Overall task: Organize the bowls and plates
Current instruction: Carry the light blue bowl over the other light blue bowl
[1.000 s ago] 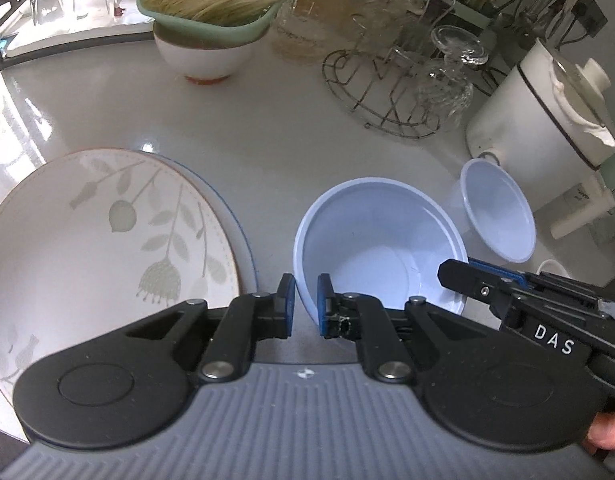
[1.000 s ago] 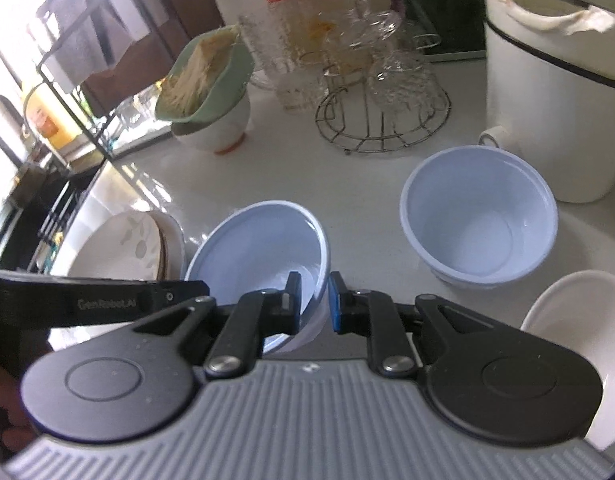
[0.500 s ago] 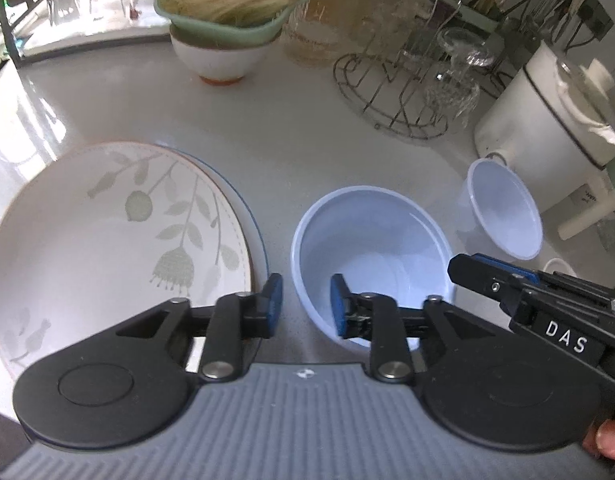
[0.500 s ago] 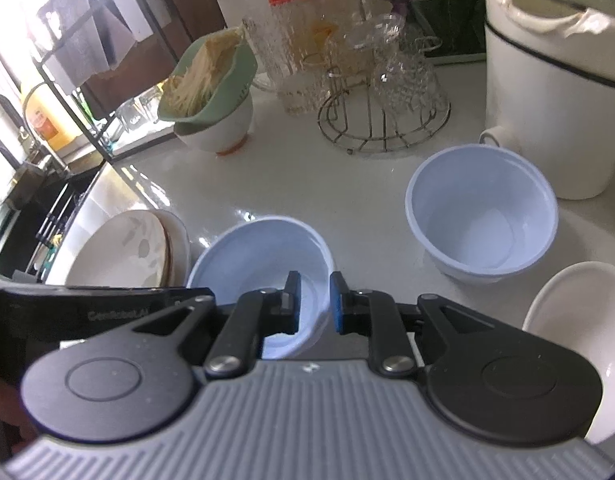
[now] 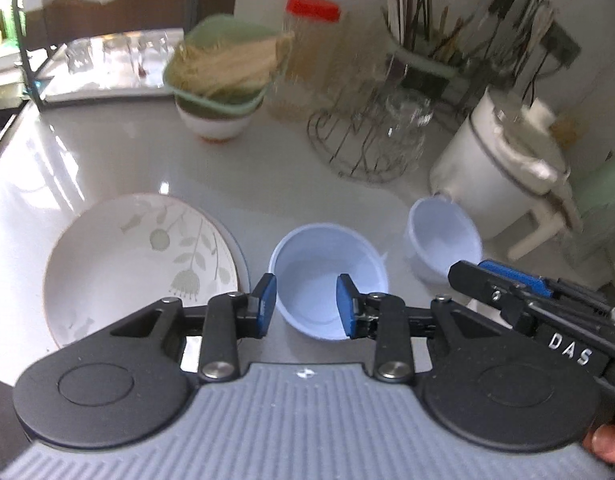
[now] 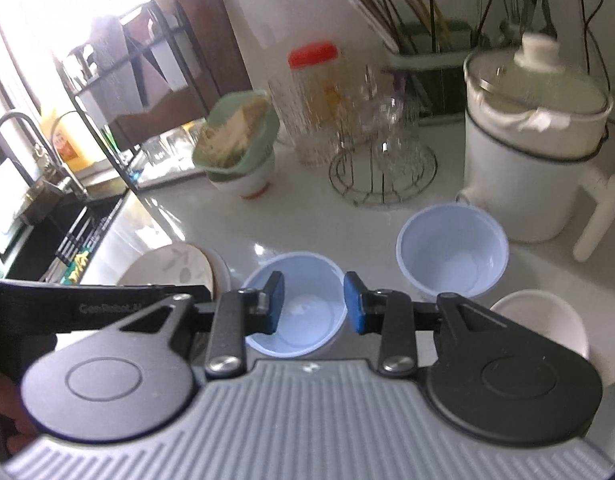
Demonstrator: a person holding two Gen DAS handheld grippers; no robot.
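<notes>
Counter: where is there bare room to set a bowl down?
Free: the counter between the floral plate and the green bowl of noodles, and the strip ahead of the near blue bowl. Crowded: wire rack, white pot, far blue bowl.

I am in a home kitchen. A white worktop (image 6: 315, 224) carries a sink (image 6: 47, 236) with a tap (image 6: 15, 128), a holder of chopsticks (image 6: 423, 48), a wire rack of glasses (image 6: 383, 172), a lidded white pot (image 6: 535, 152), a red-capped jar (image 6: 311, 92), blue bowls (image 6: 451, 256) and plates (image 5: 135, 264).
</notes>
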